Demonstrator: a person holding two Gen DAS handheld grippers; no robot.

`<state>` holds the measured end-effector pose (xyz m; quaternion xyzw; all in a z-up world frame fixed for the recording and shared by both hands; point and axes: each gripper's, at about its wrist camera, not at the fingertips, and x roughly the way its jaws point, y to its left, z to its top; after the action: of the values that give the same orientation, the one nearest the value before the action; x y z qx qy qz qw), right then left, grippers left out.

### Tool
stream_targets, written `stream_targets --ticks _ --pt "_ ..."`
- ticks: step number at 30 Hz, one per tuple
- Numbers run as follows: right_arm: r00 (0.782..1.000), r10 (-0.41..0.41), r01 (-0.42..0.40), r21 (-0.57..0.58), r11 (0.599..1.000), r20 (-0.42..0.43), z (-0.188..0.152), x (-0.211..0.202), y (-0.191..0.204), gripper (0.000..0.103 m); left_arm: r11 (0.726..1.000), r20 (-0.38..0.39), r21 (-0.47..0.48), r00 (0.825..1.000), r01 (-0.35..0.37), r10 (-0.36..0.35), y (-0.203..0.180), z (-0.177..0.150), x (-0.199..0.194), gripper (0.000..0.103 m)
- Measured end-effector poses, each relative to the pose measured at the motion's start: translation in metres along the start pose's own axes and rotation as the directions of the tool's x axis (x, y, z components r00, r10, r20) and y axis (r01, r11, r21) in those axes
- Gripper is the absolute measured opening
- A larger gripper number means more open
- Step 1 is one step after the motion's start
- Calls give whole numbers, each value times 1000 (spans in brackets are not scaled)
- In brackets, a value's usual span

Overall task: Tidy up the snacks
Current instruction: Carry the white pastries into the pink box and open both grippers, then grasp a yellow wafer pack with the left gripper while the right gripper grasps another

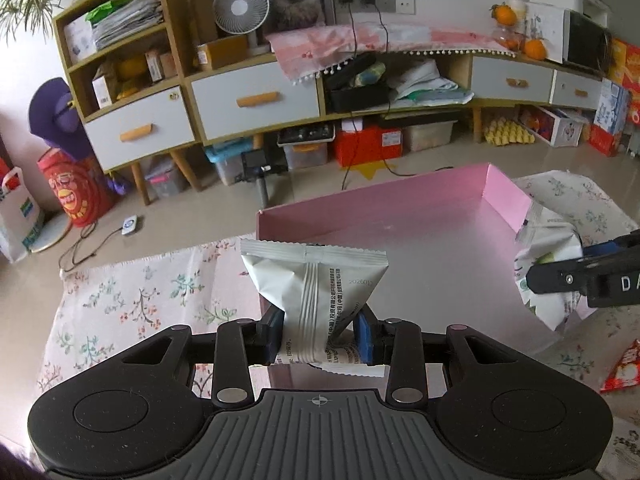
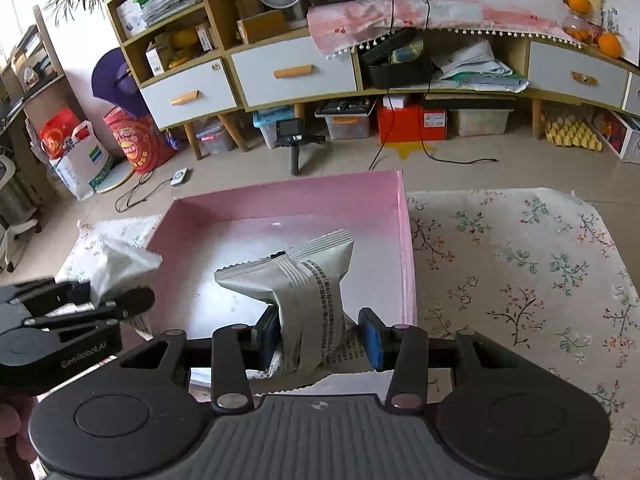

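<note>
Both claws loaded. Your left claw [image 1: 320, 340] is clamped on a white snack packet [image 1: 316, 288] held upright, long axis vertical, crimped top edge uppermost, printed back seam facing the camera. The blue pads [image 1: 366, 338] pinch its lower half.

Your right claw [image 2: 320, 340] has a second white packet [image 2: 304, 292] between its fingers, tilted, top leaning toward the right. In the right wrist view the left pad touches the packet; the right blue pad [image 2: 372, 340] looks slightly off the wrapper, so the grip may be loose or just being released. Cannot tell for sure.

Pink box [image 1: 400, 240] sits open on the floral cloth [image 2: 520, 260] over the table, directly ahead of both claws. No snacks are lying loose in it that you can see.

Key relation: the left packet hangs over the box's near left corner; the floor of the box lies forward and to the right. The right packet is already well inside the box outline, low over its floor. So the right hand is nearer to a drop. A red wrapper [image 1: 624, 368] lies on the cloth at the right edge of the left view.
</note>
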<state>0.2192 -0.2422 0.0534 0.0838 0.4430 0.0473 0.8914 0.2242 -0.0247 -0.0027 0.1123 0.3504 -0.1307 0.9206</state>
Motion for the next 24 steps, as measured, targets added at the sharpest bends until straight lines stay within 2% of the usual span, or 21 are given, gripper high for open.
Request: stream_targets --ticks 3,5,7,14,24 --pt "1000 -7 7 -5 1000 -5 0 3 0 24 1000 21 16 1000 0 0 -1 1 0 36" --pt "1000 -11 11 2 1000 0 0 2 0 27 999 28 16 999 36 -37 0 2 0 46" --pt "1000 -12 12 10 1000 6 1 -1 -1 41 998 20 -10 998 58 -58 4 2 0 54" --pt "1000 -18 18 13 1000 9 1 -17 1 53 999 -12 -6 999 50 -50 9 3 -14 82" --pt "999 -27 27 3 1000 25 -8 -55 12 72 997 -48 -30 996 77 -79 12 -17 -52 92"
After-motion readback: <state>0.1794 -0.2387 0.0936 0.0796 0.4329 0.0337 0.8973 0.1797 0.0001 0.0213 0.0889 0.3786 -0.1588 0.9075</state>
